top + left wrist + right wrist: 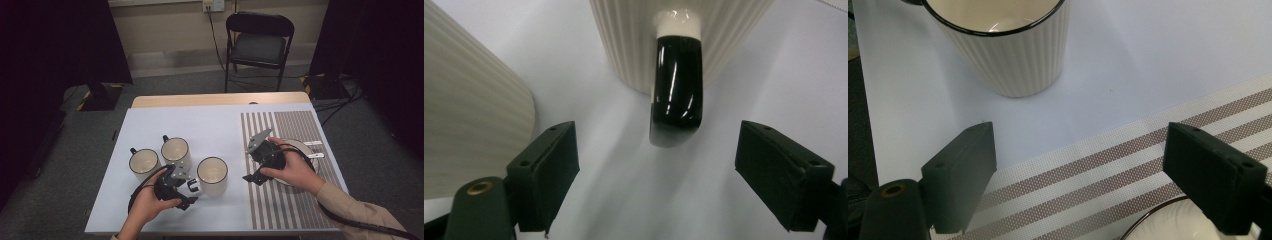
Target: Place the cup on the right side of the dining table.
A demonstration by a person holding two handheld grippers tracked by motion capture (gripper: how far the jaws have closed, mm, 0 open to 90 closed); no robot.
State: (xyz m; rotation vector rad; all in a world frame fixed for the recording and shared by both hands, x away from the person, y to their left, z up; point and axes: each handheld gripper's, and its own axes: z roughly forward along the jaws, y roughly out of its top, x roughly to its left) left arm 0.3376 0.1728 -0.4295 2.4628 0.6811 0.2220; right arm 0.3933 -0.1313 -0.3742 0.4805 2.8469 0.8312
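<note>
Between my left gripper's wide-open jaws stands the glossy black handle of the ribbed cream ceramic mug, at the table's centre. I judge this mug rigid, rather heavy and breakable, its glaze slippery; the handle is the best place to grip. At its 10 o'clock stand two similar mugs. At its 3 o'clock my right gripper, also open and empty, hovers over a white plate on the striped mat.
</note>
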